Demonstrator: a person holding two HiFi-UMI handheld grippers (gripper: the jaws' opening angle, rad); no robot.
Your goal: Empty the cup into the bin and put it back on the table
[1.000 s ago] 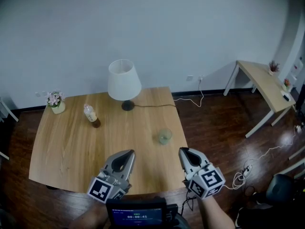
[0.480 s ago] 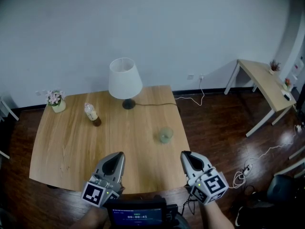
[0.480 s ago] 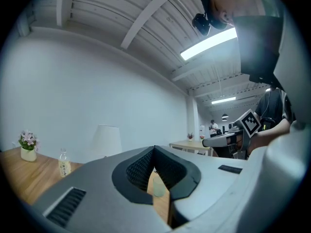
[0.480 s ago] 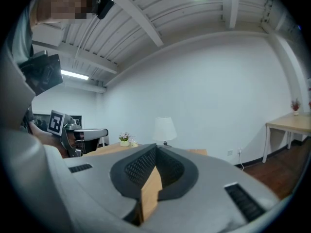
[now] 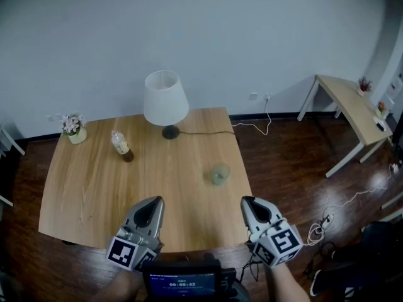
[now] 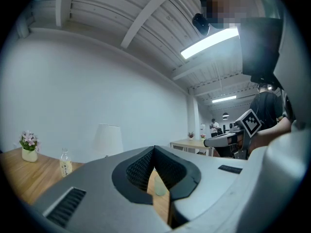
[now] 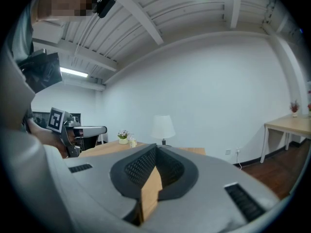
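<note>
A clear cup with a greenish tint stands upright on the wooden table, near its right edge. Both grippers hover over the table's near edge, well short of the cup. My left gripper is shut with nothing in it; in the left gripper view the cup shows far off through the notch below the tips. My right gripper is also shut and empty, with its jaws meeting in the right gripper view. No bin is in view.
A white lamp stands at the table's far edge, its cord trailing right. A small bottle and a flower pot sit at the far left. A second table stands at the right, with cables on the floor.
My left gripper has drawn back and leftward toward the table's near edge. The right gripper has stayed where it was, and the cup has not moved.
</note>
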